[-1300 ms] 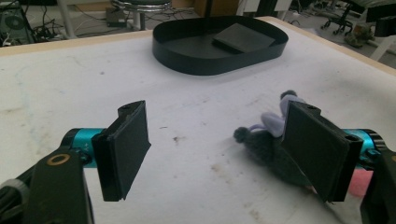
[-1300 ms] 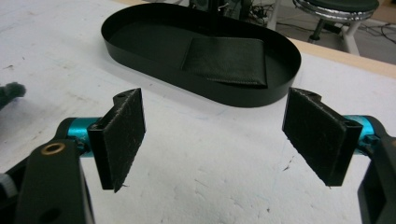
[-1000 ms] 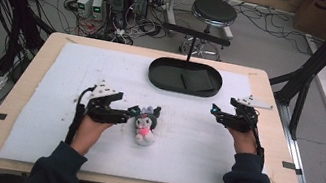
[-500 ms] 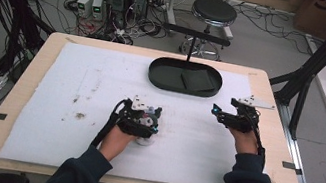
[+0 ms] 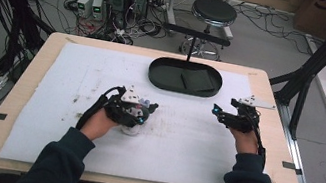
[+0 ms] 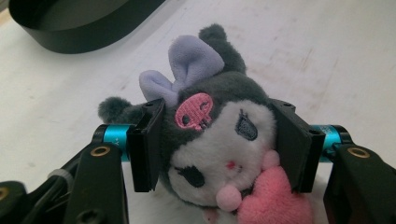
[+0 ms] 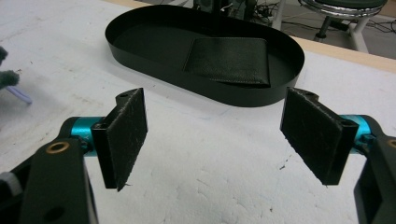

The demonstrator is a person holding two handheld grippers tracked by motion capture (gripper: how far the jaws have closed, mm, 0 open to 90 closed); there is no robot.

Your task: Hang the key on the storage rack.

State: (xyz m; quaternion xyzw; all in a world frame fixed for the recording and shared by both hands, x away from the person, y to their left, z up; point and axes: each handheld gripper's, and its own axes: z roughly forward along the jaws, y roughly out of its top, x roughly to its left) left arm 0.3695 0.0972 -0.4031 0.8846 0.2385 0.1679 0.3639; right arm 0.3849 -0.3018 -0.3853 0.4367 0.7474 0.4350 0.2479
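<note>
A dark grey and white plush toy (image 6: 210,154) with a lilac bow and a pink heart lies on the white mat (image 5: 47,101). My left gripper (image 6: 219,137) has just been closing on it, and both pads (image 6: 147,144) press on the sides of its head. In the high view the left gripper (image 5: 143,112) covers most of the plush toy (image 5: 130,130), left of the table's middle. My right gripper (image 5: 219,113) rests at the right with its jaws wide apart. In its own view the right gripper (image 7: 215,135) has nothing between its pads.
A black oval tray (image 5: 155,72) stands at the back centre with a flat black wallet (image 5: 198,80) in it; tray (image 7: 224,95) and wallet (image 7: 229,60) lie just ahead of the right gripper. Beyond the table are a stool (image 5: 214,12), computers and cables.
The left hand moved right from beside the plush toy to over it, and its jaws closed on the toy's head. The right hand stayed put.
</note>
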